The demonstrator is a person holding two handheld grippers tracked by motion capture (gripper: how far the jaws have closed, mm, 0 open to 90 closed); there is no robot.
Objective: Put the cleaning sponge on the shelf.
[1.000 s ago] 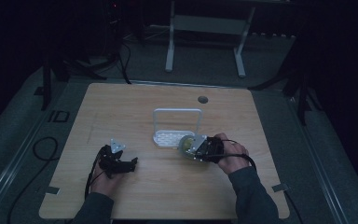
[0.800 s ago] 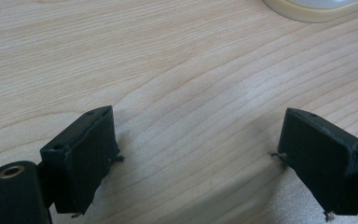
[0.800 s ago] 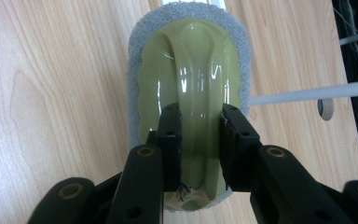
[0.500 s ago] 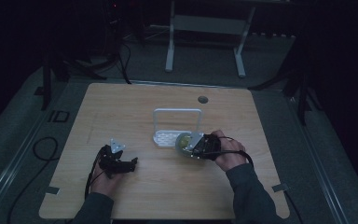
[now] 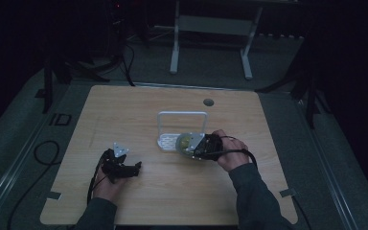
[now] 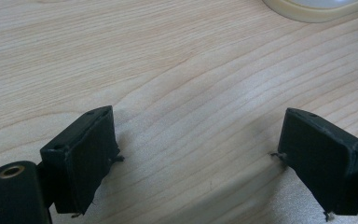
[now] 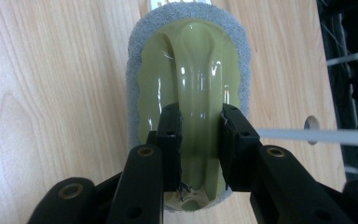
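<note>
Table: a light wooden table [image 5: 139,120] with visible grain takes up the middle of the high view, with a small round hole [image 5: 208,102] near its far edge; dark floor lies all round it.
Frame beyond the table: a pale metal stand [image 5: 211,28] is on the floor past the far edge, well apart from the work.
Rack: a white wire rack [image 5: 182,125] stands near the table's centre, its tall hoop upright and its low base toward the person.
Right gripper: the right gripper [image 5: 197,146] is held by the person's right hand [image 5: 230,152] just in front of the rack's base, pointing toward the table's left side.
Right jaws: in the right gripper view they stand narrow, closed on the raised middle ridge of the scrubber, one black pad on each side of it.
Scrubber: an oval scrubber [image 7: 191,88] with a glossy yellow-green plastic top and a grey rough pad round its rim sits between those jaws, close to the rack; whether it touches the table I cannot tell.
Left gripper: the left gripper [image 5: 124,168] rests low on the table at the near left, in the person's left hand [image 5: 106,184], well apart from the rack.
Left jaws: spread wide in the left gripper view, with bare wood between them.
Cream rim: a pale curved edge [image 6: 317,11] shows at the top of the left gripper view.
</note>
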